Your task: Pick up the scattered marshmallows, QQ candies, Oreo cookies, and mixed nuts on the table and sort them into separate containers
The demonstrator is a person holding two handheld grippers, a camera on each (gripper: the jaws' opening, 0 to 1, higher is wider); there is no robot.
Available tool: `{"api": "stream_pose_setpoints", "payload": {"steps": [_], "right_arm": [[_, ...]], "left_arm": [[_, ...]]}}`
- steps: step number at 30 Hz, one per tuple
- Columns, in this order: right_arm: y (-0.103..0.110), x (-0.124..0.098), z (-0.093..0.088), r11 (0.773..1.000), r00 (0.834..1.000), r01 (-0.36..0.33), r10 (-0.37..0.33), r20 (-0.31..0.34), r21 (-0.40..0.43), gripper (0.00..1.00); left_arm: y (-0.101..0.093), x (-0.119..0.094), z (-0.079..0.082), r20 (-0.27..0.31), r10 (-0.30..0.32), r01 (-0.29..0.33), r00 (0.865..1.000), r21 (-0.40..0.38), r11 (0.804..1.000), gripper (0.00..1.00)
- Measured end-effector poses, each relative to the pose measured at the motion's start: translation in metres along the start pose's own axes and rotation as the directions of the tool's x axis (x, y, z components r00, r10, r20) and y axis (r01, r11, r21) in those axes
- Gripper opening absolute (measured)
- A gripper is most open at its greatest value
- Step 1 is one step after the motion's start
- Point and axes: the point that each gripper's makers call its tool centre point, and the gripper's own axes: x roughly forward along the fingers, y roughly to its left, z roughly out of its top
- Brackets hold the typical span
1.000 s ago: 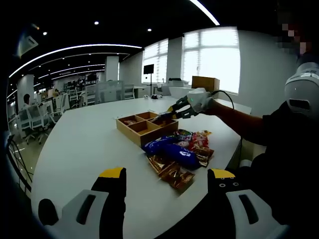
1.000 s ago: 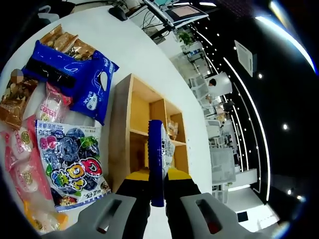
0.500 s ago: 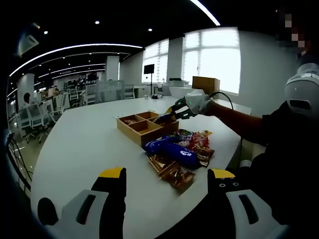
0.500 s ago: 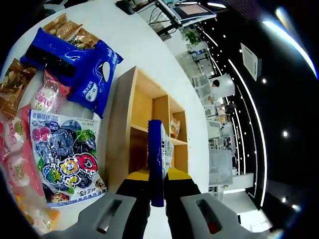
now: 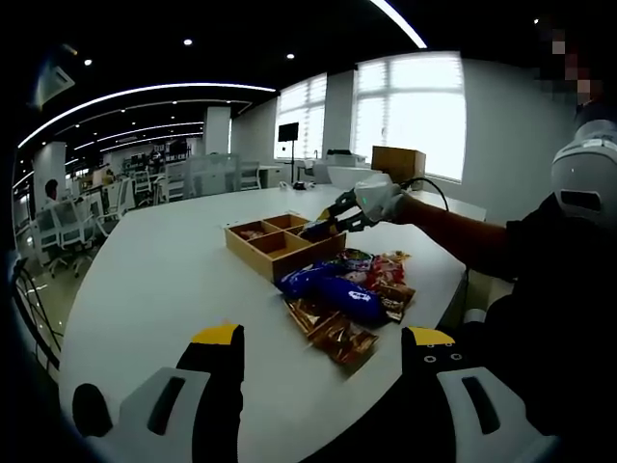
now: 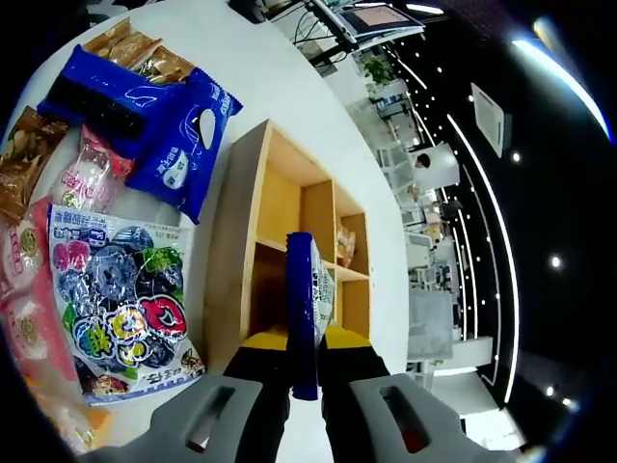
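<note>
My right gripper (image 6: 301,340) is shut on a blue Oreo pack (image 6: 304,289), held edge-on above the wooden divided box (image 6: 233,241). One far compartment of the box holds a small snack pack (image 6: 345,246). Beside the box lie large blue Oreo bags (image 6: 135,111), a QQ candy bag (image 6: 116,299), pink marshmallow packs (image 6: 85,178) and brown nut packs (image 6: 130,50). In the left gripper view my right gripper (image 5: 333,218) hovers over the box (image 5: 280,247). My left gripper (image 5: 323,338) stands open, low over the near table edge, close to the nut packs (image 5: 339,338).
The white table (image 5: 164,280) stretches wide to the left of the box. A person's arm (image 5: 463,236) and body fill the right side. A cardboard box (image 5: 396,161) sits at the far end. Office desks and chairs stand behind.
My right gripper with the Oreo pack has edged a little further over the box. The left gripper has stayed still and open.
</note>
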Motion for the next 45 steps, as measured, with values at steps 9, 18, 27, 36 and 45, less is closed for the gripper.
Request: {"api": "stream_pose_setpoints", "payload": {"steps": [9,18,27,36,45], "right_arm": [[0.002,0.005,-0.004,1.0,1.0,-0.006,0.006,-0.007,-0.004,0.06],[-0.003,0.013,-0.008,1.0,1.0,-0.003,0.004,-0.008,0.012,0.06],[-0.004,0.015,-0.01,0.999,1.0,-0.008,0.009,-0.005,0.047,0.07],[-0.011,0.004,-0.006,0.954,0.992,-0.074,0.042,0.116,0.289,0.21],[-0.008,-0.009,0.0,0.908,0.977,-0.161,0.092,0.192,0.386,0.24]], "left_arm": [[0.0,0.002,-0.005,-0.008,-0.002,0.001,1.0,-0.009,1.0,0.7],[-0.003,0.003,-0.005,-0.01,-0.007,0.006,1.0,-0.009,1.0,0.7],[-0.003,0.005,-0.006,-0.015,-0.009,0.009,1.0,-0.012,1.0,0.7],[-0.003,0.006,-0.007,-0.015,-0.011,0.011,1.0,-0.016,1.0,0.7],[-0.005,0.006,-0.006,-0.011,-0.013,0.013,1.0,-0.013,1.0,0.7]]}}
